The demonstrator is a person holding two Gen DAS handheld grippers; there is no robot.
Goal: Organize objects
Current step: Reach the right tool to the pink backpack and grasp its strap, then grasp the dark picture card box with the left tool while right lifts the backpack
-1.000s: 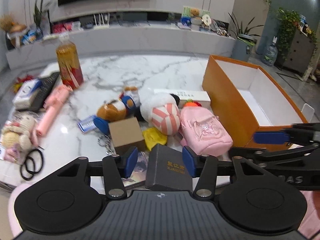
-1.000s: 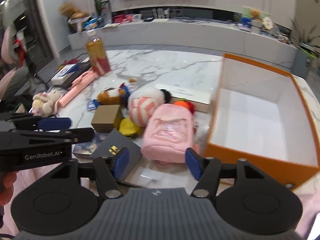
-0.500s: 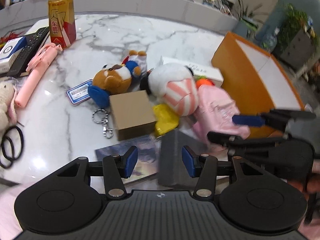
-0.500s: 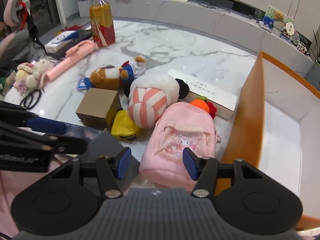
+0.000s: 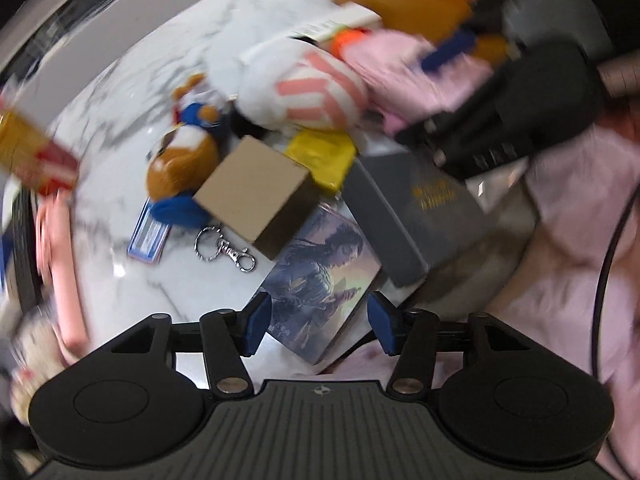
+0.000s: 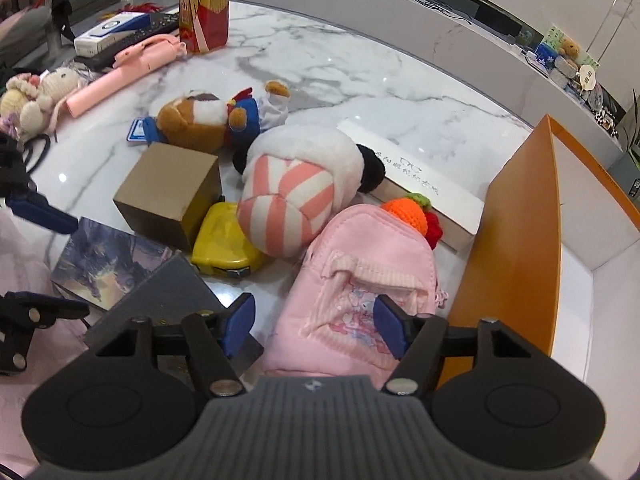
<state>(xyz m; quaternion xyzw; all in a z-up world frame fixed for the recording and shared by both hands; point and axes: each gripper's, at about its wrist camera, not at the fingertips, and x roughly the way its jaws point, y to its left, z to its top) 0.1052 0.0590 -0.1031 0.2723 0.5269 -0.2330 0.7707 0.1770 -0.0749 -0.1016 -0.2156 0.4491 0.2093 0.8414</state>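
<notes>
The left gripper (image 5: 318,328) points steeply down at the marble table (image 6: 360,72), its jaws apart and just opened wider, with the near corner of an illustrated book (image 5: 320,276) below the gap and no pad touching it. A dark grey box (image 5: 416,212) lies on the book at two o'clock, a cardboard box (image 5: 256,188) at eleven. The right gripper (image 6: 316,328) hovers over a pink backpack (image 6: 360,280), jaws apart and just widened, pads not pressing on it. The open orange box (image 6: 516,240) stands at three o'clock of the backpack; a striped plush ball (image 6: 288,200) touches it at eleven.
</notes>
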